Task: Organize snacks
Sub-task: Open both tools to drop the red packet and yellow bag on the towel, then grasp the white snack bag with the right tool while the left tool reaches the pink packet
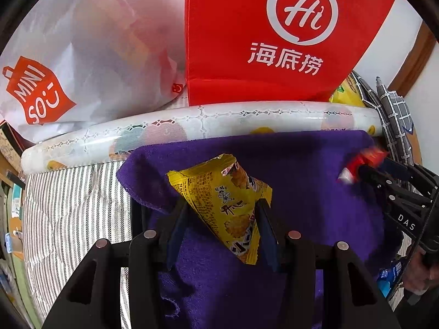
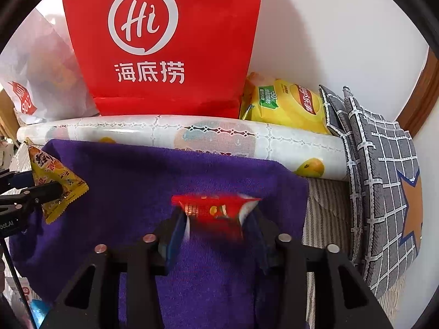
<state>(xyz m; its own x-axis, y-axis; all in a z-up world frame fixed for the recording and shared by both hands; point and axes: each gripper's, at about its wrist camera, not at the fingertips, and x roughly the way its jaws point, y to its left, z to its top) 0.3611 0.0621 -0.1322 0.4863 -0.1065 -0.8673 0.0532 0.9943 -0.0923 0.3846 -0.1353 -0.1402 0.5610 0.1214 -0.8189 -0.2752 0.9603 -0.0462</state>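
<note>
The left gripper (image 1: 222, 213) tilts steeply downward, its two blue-padded fingers (image 1: 177, 233) pressed against either side of a yellow snack packet (image 1: 225, 205) – a firm clamp, jaws partly closed. The right gripper (image 2: 216, 219) points down at a similar slant, its fingers (image 2: 178, 230) flanking a blurred red snack packet (image 2: 216, 208); whether the pads press on it cannot be told. A hand (image 1: 419, 274) shows at the right gripper's handle – only partly in view

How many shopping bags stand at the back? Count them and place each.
2. The red bag stands against the wall behind the rolled sheet; the white bag slumps at its left. Others may be out of frame.
</note>
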